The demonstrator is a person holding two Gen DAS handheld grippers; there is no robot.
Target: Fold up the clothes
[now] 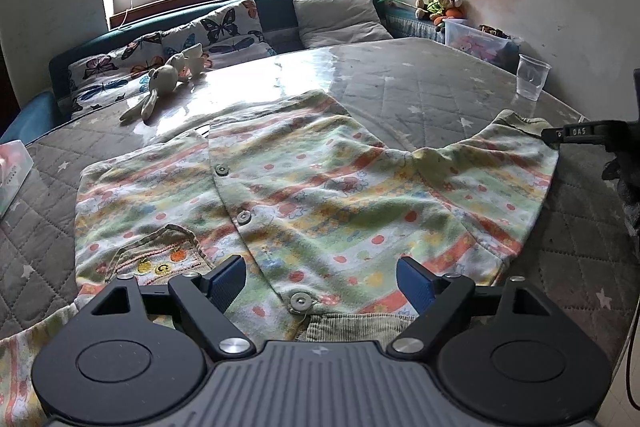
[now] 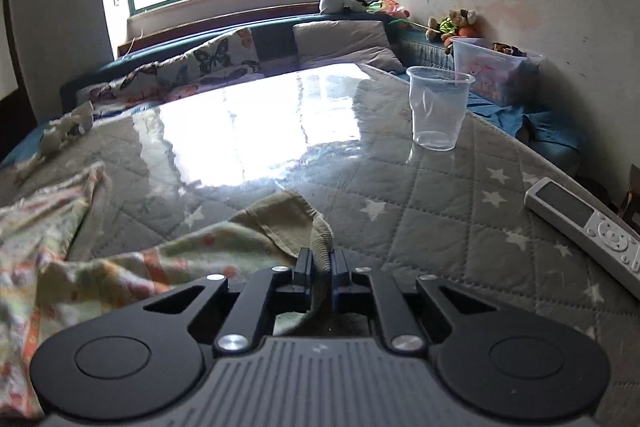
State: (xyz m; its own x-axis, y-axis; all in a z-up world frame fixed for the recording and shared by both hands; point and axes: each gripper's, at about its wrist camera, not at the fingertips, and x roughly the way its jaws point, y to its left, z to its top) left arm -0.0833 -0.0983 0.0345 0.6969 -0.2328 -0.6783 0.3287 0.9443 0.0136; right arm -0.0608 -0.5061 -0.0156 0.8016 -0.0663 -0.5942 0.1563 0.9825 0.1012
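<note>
Sleeve fold starting: right gripper [image 2: 319,261] pinches cardigan [image 1: 304,195] cuff [image 2: 296,223] lower centre; left gripper [image 1: 320,281] gapes empty. Next, carry cuff across body.

A small soft cotton baby cardigan [image 1: 304,195], printed in pale green, yellow and orange-red stripes with little flowers and dots, lies spread front-up on the quilted grey star-patterned table cover. Three round grey buttons run down its closed front, and an olive corduroy pocket with embroidered patches sits on one side. Its olive ribbed sleeve cuff [image 2: 316,227] is lifted and pinched.
</note>
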